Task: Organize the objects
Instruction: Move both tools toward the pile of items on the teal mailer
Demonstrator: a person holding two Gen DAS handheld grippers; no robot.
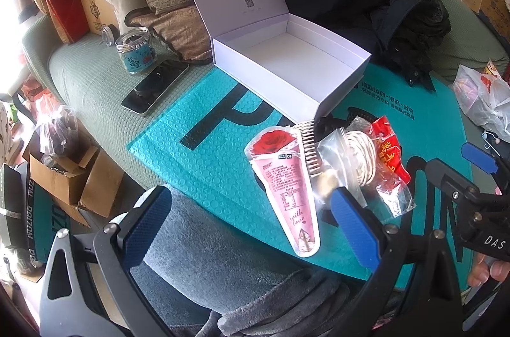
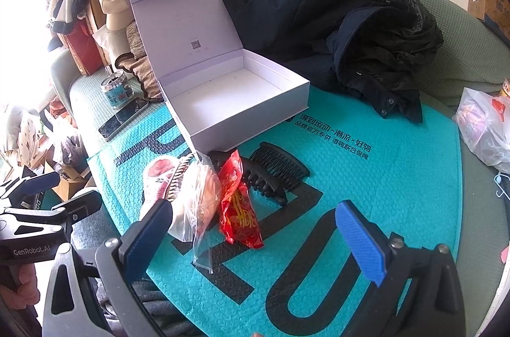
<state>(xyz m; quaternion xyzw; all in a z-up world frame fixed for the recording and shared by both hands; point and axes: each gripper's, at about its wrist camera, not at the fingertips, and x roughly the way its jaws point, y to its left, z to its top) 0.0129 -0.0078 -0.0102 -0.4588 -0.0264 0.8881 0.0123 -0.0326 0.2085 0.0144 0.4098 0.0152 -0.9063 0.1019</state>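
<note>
Left to right, mostly from the right wrist view.

Far left, off the mat: jar [image 2: 116, 91] with teal label and a phone [image 2: 123, 118] flat on the green sofa cushion [image 1: 95, 75]. Both sit clear of the work area, probably not part of the sort.

Left gripper [image 1: 251, 228]: jaws fully spread, nothing between them. It hovers low over the near edge of the teal bubble mailer [image 2: 398, 177], angled down toward the pile. The pink rose pouch [image 1: 287, 187] lies just ahead of its fingers.

White box [image 2: 236, 101]: sits on the mailer's far-left part, lid standing up at the back, inside empty. Judging by that, it's the target container and nothing has gone in yet.

Pile just in front of the box's near corner, all loose on the mailer:
- pink rose pouch, flat, point toward the camera
- light-toothed comb [image 1: 309, 145] partly under the pouch's edge
- clear zip bag [image 2: 200, 203] with a coiled pale cord inside
- red snack packet [image 2: 237, 203] touching the bag
- black claw clip [image 2: 255, 177] and black side comb [image 2: 280, 166] behind and right of the packet

Items overlap, so the top ones (pouch, packet) look easiest to lift first.

Right gripper [image 2: 255, 241]: jaws also wide apart and empty, above the mailer's printed lettering, near the red packet.

Right of that: dark jacket [image 2: 350, 34] heaped at the back, plastic bag [image 2: 484, 126] at far right edge.
</note>
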